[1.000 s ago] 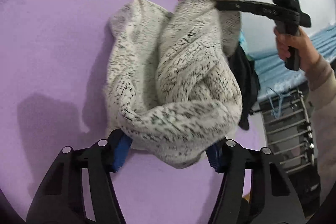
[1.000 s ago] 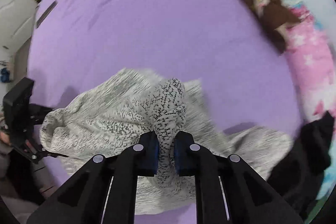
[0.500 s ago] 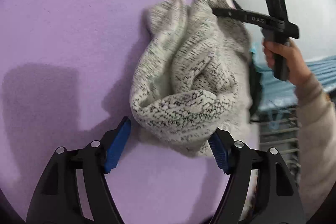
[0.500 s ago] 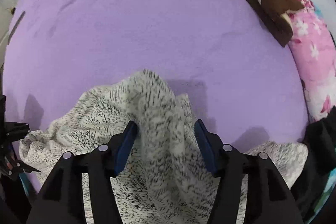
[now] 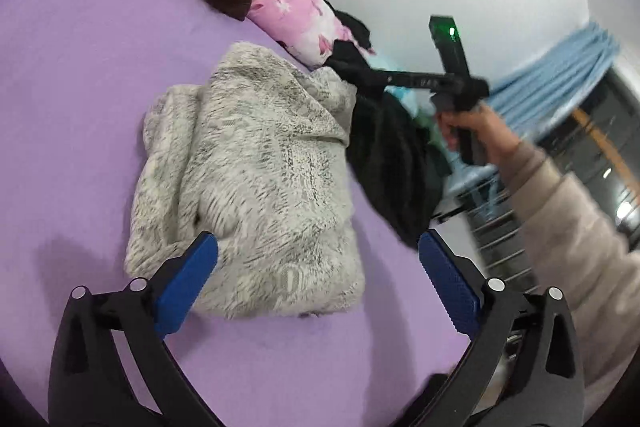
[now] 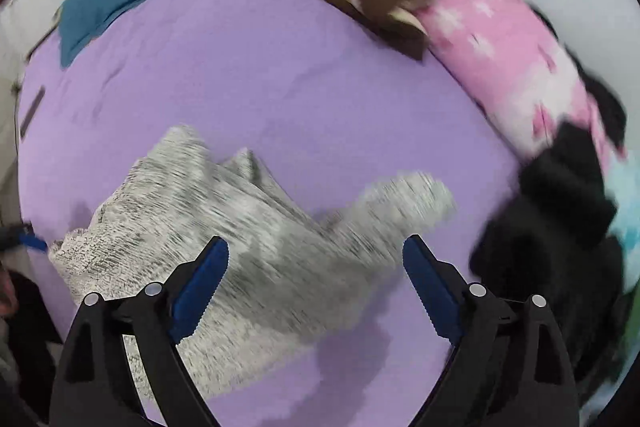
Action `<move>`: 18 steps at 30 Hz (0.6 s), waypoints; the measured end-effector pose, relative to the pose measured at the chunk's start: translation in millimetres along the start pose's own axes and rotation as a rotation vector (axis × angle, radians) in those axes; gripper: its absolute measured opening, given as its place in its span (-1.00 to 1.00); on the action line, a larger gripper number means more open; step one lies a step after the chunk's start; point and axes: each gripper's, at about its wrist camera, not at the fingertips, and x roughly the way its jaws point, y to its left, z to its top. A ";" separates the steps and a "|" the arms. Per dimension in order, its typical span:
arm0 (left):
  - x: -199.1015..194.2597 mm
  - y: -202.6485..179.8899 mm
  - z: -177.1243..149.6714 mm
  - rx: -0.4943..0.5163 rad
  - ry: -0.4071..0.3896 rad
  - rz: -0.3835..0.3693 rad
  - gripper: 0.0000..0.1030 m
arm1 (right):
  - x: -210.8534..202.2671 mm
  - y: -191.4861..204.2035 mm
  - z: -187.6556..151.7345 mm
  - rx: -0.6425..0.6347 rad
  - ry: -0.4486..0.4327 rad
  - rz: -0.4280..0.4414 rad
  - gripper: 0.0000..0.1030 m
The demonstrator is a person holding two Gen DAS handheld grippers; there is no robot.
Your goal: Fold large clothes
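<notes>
Lying in a loose bundle on the purple bed, the grey knit sweater is not held by anything at this moment. The left tongs hang over its near end; the jaws are opening and stand wide, with the sweater's lower edge seen between them, but the blue pads do not press on it. In the left wrist view the long axis of the bundle runs away from these tongs, from the near edge up toward the pink floral roll and the black garment.

The right tongs point steeply down at the sweater from the other side. Their jaws are opening too, and no cloth is pinched between them. In this view one narrow part of the sweater, perhaps a sleeve, reaches toward the black garment.

I judge the left tongs to be nearer to a clean edge, so the next fold would probably start from there, though the pile needs flattening first.
</notes>
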 end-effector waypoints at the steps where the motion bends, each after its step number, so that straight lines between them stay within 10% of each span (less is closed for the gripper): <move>1: 8.7 -12.1 1.8 0.056 -0.004 0.051 0.88 | 1.9 -9.0 -3.4 0.023 -0.006 0.006 0.70; 10: 78.7 -12.2 -33.5 0.427 0.120 0.523 0.91 | 71.9 -47.6 -11.8 0.293 0.027 0.225 0.69; 14: 82.5 13.2 -29.1 0.365 0.138 0.482 0.91 | 92.2 -44.4 -8.5 0.341 0.033 0.284 0.44; 18: 84.3 23.1 -28.1 0.355 0.141 0.466 0.91 | 99.6 -34.2 -0.7 0.325 0.015 0.299 -0.21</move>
